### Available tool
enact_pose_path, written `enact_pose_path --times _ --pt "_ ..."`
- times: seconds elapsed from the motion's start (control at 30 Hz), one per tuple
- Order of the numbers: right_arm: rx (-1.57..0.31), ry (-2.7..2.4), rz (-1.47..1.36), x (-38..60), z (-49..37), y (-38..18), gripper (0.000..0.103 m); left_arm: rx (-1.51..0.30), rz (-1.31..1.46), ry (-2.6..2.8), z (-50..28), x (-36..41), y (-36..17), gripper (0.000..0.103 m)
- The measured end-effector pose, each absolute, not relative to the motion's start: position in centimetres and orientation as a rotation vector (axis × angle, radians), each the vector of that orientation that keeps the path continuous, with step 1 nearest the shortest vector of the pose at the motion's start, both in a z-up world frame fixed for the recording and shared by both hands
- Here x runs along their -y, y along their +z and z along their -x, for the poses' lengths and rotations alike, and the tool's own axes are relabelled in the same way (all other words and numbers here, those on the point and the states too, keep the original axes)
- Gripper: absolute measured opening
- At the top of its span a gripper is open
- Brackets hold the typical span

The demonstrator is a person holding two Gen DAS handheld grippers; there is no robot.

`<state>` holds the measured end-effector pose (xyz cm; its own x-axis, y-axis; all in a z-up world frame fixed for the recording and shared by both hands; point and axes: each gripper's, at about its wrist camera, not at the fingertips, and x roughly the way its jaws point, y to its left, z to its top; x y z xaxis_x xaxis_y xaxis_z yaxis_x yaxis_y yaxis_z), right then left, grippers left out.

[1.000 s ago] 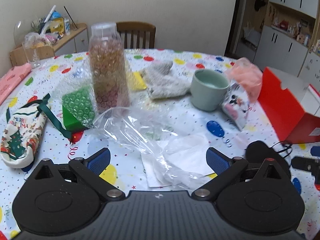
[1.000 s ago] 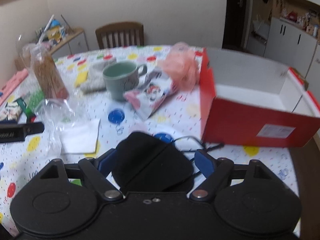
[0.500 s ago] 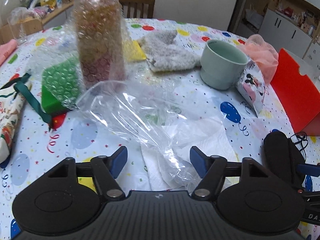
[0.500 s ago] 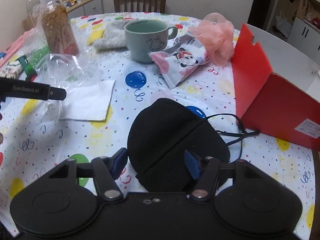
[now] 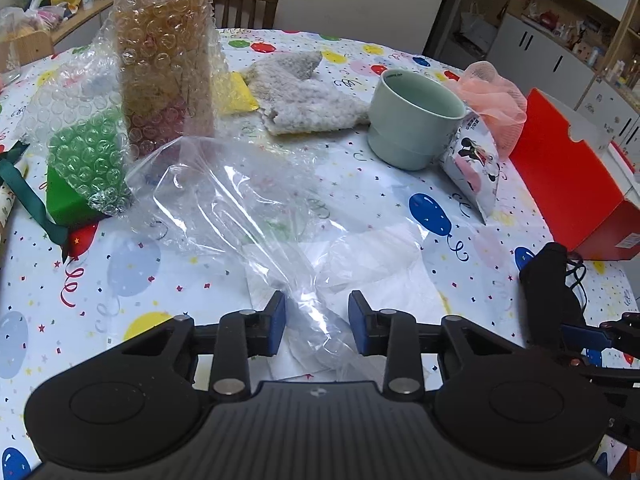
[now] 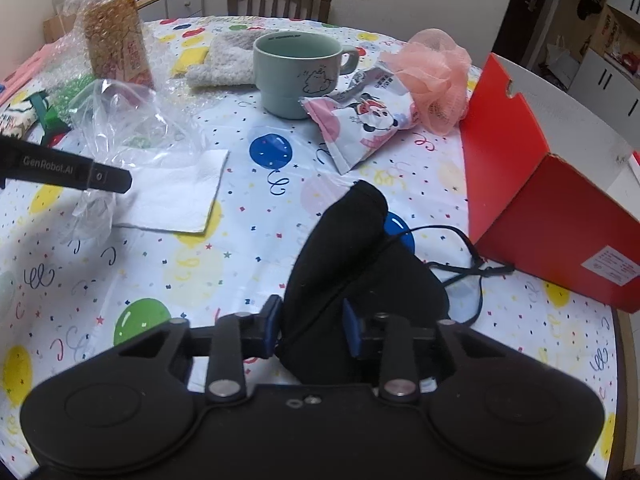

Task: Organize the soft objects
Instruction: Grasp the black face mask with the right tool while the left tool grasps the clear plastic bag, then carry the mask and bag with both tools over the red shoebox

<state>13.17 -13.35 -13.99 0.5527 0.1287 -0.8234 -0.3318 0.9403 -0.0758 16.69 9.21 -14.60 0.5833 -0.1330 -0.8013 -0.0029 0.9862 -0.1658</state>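
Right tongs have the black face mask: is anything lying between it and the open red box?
Nothing visible. The black fabric face mask sits pinched in the right tongs; only bare balloon-print tablecloth and the mask's own ear loops separate it from the open red cardboard box.

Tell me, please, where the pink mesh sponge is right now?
In the right wrist view the pink mesh sponge sits at the far right of the table, between the green mug and the red box, touching the cartoon pouch.

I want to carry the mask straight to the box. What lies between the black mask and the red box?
Only the mask's thin black ear loops lie on the tablecloth there, reaching almost to the red box. The right wrist view shows it.
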Motion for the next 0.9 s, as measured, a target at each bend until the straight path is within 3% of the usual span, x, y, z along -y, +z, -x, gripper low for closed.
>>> enact_pose_path --times 0.33,0.9 --pt "-0.917 0.235 0.18 15.2 -12.2 -11.8 0.015 -0.926 0.174 -0.109 -15.8 -9.9 -14.2 0.028" --pt "-0.782 0.204 0.017 20.0 -10.2 -3.2 0.013 -0.843 0.174 -0.236 -13.5 -9.3 -8.3 0.028"
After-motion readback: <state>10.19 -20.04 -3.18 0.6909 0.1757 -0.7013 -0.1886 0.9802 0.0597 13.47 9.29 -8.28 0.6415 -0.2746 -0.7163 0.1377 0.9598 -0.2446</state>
